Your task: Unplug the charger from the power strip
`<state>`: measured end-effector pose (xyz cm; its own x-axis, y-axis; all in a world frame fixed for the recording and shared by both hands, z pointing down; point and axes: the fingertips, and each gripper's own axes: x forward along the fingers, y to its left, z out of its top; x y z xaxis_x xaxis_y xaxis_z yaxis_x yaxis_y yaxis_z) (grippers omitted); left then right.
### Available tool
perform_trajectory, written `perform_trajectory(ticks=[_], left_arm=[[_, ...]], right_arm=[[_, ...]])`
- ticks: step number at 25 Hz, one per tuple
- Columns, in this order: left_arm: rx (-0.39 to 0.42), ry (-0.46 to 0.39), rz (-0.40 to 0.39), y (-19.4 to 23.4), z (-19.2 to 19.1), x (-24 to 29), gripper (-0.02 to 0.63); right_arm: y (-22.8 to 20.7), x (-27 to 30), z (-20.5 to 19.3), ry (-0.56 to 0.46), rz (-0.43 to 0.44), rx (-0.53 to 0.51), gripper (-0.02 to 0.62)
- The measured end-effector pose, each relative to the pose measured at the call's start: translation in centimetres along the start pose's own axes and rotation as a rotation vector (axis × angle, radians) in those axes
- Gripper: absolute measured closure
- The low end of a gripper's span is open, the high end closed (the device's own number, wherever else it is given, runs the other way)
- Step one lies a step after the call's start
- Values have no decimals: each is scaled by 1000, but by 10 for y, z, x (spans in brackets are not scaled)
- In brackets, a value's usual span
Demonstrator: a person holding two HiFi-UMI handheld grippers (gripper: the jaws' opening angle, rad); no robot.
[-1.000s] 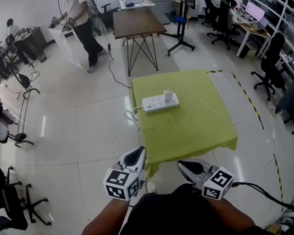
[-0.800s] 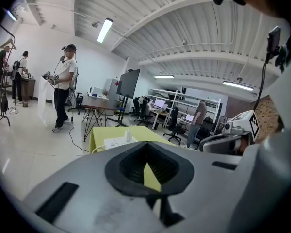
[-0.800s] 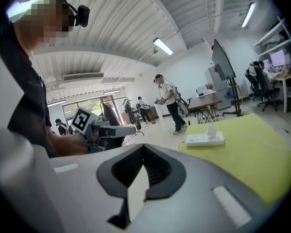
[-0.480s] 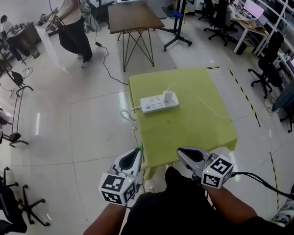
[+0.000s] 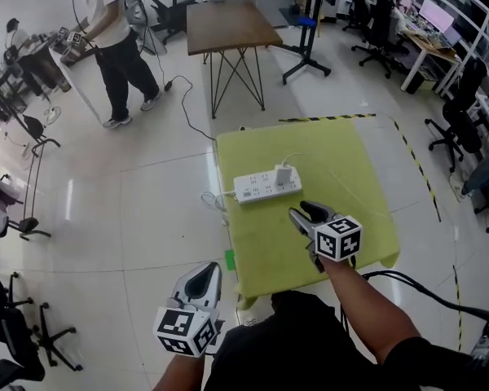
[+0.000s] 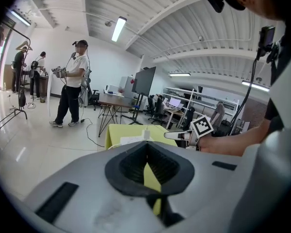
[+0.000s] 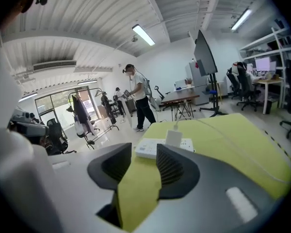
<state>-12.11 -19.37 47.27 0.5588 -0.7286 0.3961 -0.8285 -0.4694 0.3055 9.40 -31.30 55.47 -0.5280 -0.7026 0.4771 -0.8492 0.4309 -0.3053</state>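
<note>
The right tool [image 5: 303, 212] is stretched out over the square table covered with a yellow-green cloth [image 5: 350, 161]. Its two dark ribbed jaws stand partly apart and are opening. Only the cloth shows through the gap; they pinch nothing and touch nothing. Straight ahead of its tips, near but apart from them, lies the long white plastic power strip [image 5: 261, 186], set crosswise to the way the tool points. The small white boxy charger [image 5: 284, 174] stands upright, plugged into the strip's right part, just right of the line the tool points along. In the right gripper view the strip [image 7: 146, 149] shows in the gap above the jaws of the tool [image 7: 144, 154], and the charger [image 7: 173, 138] rises just over the right jaw.

The left tool [image 5: 204, 274] is held low, close to the person's body and off the table, over the pale tiled floor [image 5: 130, 218]. Its jaws are pressed together at the tips, with nothing between them. In the left gripper view this tool [image 6: 145, 147] faces the table's near left corner, with the right tool ahead and to its right.
</note>
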Motion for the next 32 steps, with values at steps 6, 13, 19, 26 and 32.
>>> perform_trajectory(ticks=[6,13,19,26,32], left_arm=[[-26,11,53,8,5,25,600],[-55,44,115,17,0,36,600],[-85,50,166,33,-5,35,600],[-107,44,179,37,-2,37,600],[-126,31,181,44,-2,32,600]], right_arm=[[-55,68,12,14,-31,87,349],[-92,125,16,38,-79,127,270],[-105,159,7,101,-83,86,268],[-103,172,6,149,-80,44,308],[-86,156,28,82,-49,40,311]])
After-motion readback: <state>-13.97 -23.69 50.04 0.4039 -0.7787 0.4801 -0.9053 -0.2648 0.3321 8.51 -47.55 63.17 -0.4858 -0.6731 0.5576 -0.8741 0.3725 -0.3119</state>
